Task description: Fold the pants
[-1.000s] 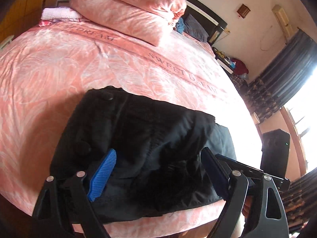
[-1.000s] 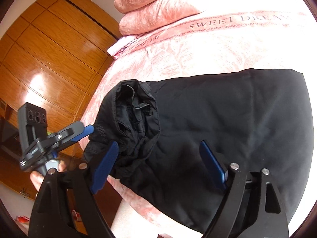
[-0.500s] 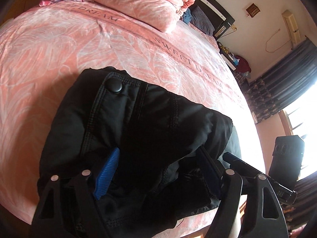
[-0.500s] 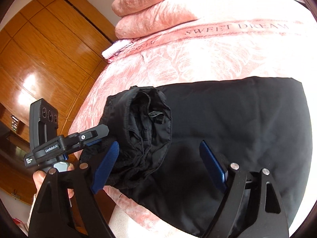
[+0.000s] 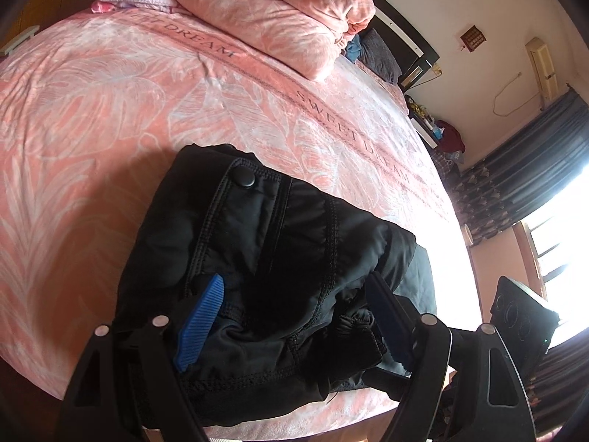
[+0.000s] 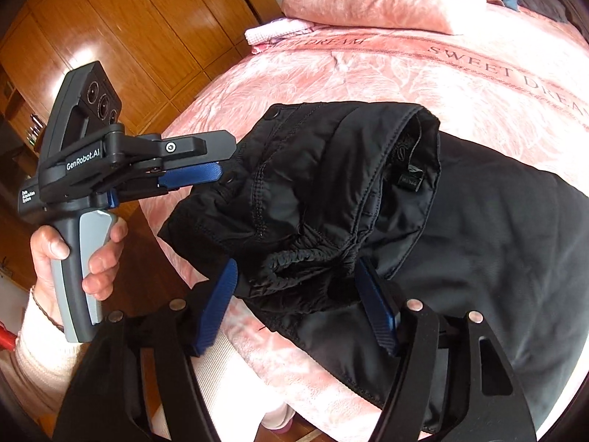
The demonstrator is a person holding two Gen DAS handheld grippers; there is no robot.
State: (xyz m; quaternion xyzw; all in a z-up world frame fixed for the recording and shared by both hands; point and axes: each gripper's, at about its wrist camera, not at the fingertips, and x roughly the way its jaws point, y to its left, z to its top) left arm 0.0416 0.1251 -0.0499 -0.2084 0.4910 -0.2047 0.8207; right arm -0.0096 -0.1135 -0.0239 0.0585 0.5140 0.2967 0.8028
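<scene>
Two hand-held grippers work at black quilted pants (image 6: 460, 228) lying at the near edge of a bed with a pink leaf-patterned cover (image 5: 110, 103). Left hand-held gripper (image 5: 294, 313) has jaws apart, straddling the bunched waistband without pinching it. Right hand-held gripper (image 6: 298, 302) is closing, gathered elastic fabric between its blue pads (image 6: 375, 305), not yet pressed.

Black pants (image 6: 460, 221) lie near the pink bed's (image 5: 110, 110) front edge, waistband end bunched and doubled back over the flat legs.
</scene>
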